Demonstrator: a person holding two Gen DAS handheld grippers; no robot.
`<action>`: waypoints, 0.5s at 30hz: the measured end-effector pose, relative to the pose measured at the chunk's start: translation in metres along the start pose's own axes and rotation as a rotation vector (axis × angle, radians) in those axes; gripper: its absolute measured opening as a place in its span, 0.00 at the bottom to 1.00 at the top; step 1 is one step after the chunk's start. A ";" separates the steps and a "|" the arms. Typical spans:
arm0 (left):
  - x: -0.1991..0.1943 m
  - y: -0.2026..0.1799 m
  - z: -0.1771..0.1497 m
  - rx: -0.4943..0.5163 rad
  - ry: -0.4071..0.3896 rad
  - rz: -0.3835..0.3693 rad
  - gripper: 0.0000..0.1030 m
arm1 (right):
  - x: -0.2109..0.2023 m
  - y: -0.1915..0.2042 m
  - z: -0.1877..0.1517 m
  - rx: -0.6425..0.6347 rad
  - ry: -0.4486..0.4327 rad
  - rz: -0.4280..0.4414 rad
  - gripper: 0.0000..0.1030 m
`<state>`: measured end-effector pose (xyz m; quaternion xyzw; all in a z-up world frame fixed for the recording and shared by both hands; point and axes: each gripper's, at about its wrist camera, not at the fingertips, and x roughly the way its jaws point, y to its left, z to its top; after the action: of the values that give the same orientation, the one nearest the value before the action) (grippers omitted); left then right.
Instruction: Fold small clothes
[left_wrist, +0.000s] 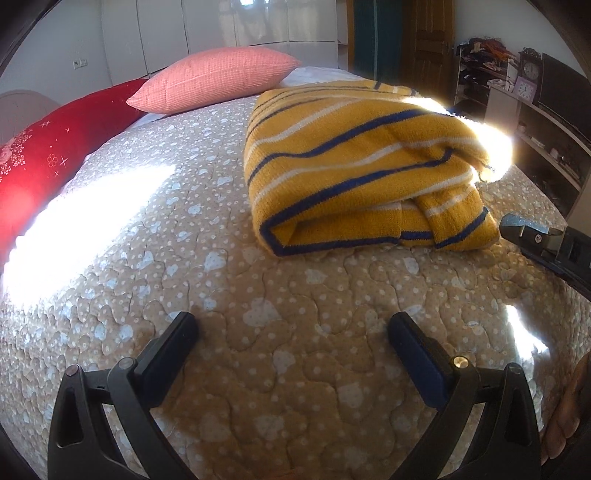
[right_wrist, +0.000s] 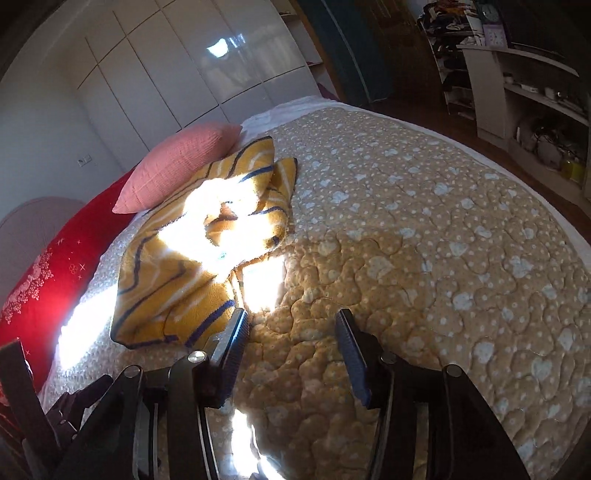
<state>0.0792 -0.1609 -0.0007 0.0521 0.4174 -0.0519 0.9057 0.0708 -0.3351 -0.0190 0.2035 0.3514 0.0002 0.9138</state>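
Mustard-yellow knitted sweater with blue and white stripes (left_wrist: 354, 162) lies folded on the beige quilted bedspread (left_wrist: 258, 350), ahead of my left gripper (left_wrist: 293, 334), whose fingers are spread wide and empty. My right gripper (right_wrist: 291, 328) is parted too, holding nothing, its left finger just beside the sweater's near corner.

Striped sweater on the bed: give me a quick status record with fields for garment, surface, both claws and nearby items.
garment: yellow knit sweater with blue and white stripes, lying folded in a bundle
surface: beige quilted bedspread, partly sunlit
left claw: open, empty, short of the sweater
right claw: open, empty; its left finger sits right at the sweater's near corner
nearby: pink pillow beside the sweater, red pillow at the bed's left edge
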 end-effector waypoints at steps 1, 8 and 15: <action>0.000 0.001 0.000 -0.006 0.002 -0.008 1.00 | 0.002 0.004 -0.001 -0.012 -0.001 -0.012 0.55; 0.002 0.006 -0.001 -0.023 -0.002 -0.034 1.00 | 0.005 0.011 -0.003 -0.050 0.007 -0.050 0.66; 0.002 0.007 -0.002 -0.026 -0.008 -0.041 1.00 | 0.005 0.012 -0.004 -0.059 0.007 -0.059 0.69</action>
<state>0.0802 -0.1534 -0.0027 0.0317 0.4155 -0.0653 0.9067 0.0741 -0.3219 -0.0206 0.1663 0.3601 -0.0156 0.9178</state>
